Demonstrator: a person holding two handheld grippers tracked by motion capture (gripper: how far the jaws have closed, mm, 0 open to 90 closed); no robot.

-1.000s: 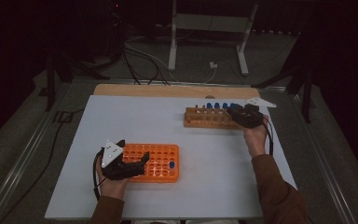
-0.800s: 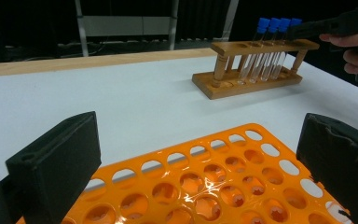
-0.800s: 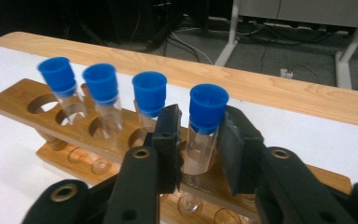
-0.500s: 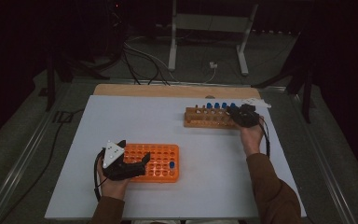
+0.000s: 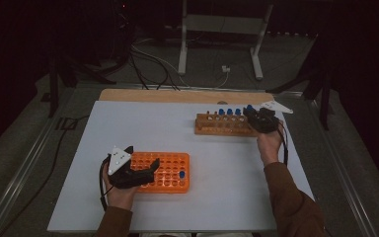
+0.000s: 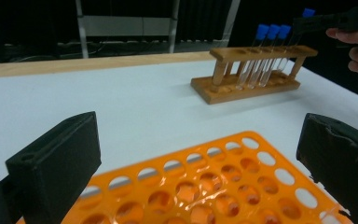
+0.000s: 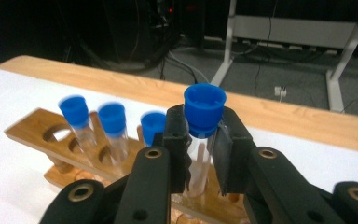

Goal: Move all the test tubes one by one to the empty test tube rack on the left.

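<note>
A wooden rack stands at the back right of the white table and holds three blue-capped test tubes. My right gripper is shut on a fourth blue-capped tube at the rack's right end. That tube's cap stands higher than the other caps, and its lower end is hidden behind the jaws. My left gripper rests at the left end of an orange rack, jaws wide apart over the rack's holes. One blue-capped tube sits in the orange rack.
A wooden board runs along the table's far edge. Beyond it are a metal stand and cables on the dark floor. White tabletop lies between the two racks.
The right gripper's jaws closed onto the end tube and the hand shifted slightly toward the rack. The left gripper stayed where it was.
</note>
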